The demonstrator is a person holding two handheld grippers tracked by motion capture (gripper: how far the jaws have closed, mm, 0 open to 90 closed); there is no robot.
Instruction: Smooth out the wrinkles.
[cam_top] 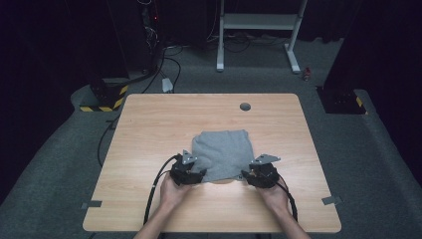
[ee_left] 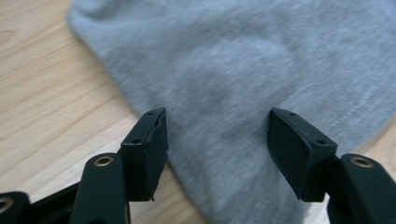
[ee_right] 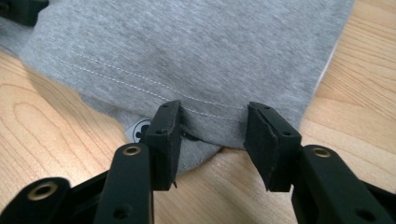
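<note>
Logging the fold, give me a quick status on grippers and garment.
Left gripper open, right gripper open. Folded grey garment flat on table, hem between right's pads, unclamped. Nothing in the way.

High view: worktop [cam_top: 149, 124] evenly lit from overhead, room beyond it near black, soft short shadows, slight softness overall; both gripper views bright and glare-free, grey cloth [ee_left: 243, 65] blurred in the left gripper view, sharper with stitching legible in the right, jaws soft-edged up close.
</note>
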